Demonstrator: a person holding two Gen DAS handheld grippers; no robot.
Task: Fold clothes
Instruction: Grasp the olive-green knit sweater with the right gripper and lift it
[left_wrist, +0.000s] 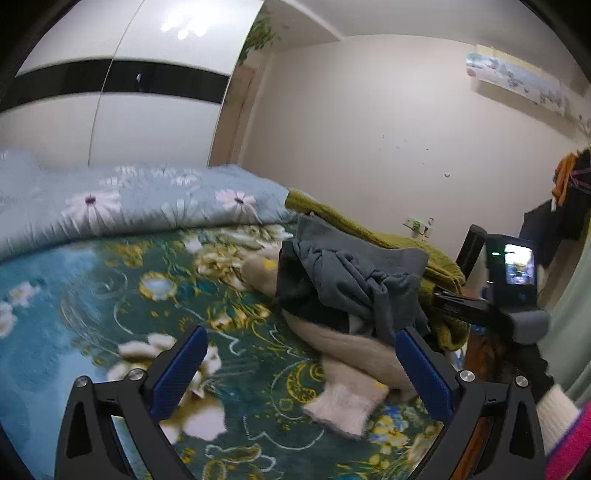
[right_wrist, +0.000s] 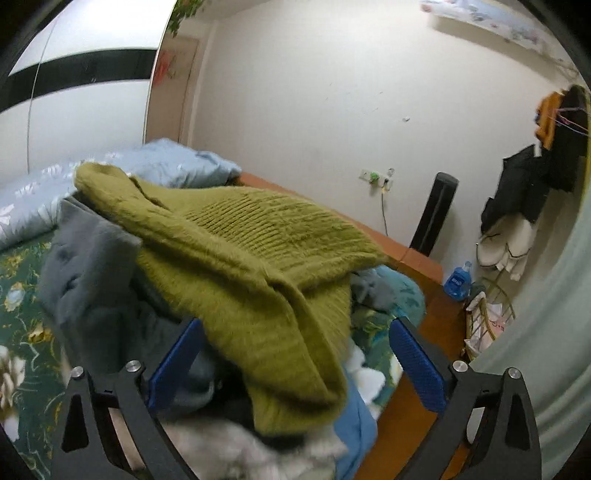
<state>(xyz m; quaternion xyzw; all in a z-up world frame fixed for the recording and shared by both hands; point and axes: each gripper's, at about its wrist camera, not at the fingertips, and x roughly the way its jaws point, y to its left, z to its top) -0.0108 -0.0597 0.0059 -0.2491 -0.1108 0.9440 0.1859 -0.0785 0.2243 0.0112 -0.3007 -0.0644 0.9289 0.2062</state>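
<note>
A heap of clothes lies on the bed's right side. An olive green knit sweater (right_wrist: 251, 258) tops it, with a grey-blue garment (right_wrist: 88, 266) to its left and a beige fuzzy sweater (left_wrist: 354, 365) below. In the left wrist view the grey-blue garment (left_wrist: 354, 280) sits over the beige one, the green sweater (left_wrist: 369, 229) behind. My left gripper (left_wrist: 301, 365) is open above the floral bedspread, the beige sleeve between its fingers, untouched. My right gripper (right_wrist: 295, 354) is open around the green sweater's hanging end. The right gripper's body (left_wrist: 513, 280) shows in the left wrist view.
A teal floral bedspread (left_wrist: 110, 295) covers the bed, with a light blue flowered duvet (left_wrist: 129, 199) at the back. A white wardrobe (left_wrist: 110, 110) stands behind. The wooden bed edge (right_wrist: 413, 258), a blue bottle (right_wrist: 458, 280), a wire basket (right_wrist: 487, 317) and hanging clothes (right_wrist: 535, 177) lie to the right.
</note>
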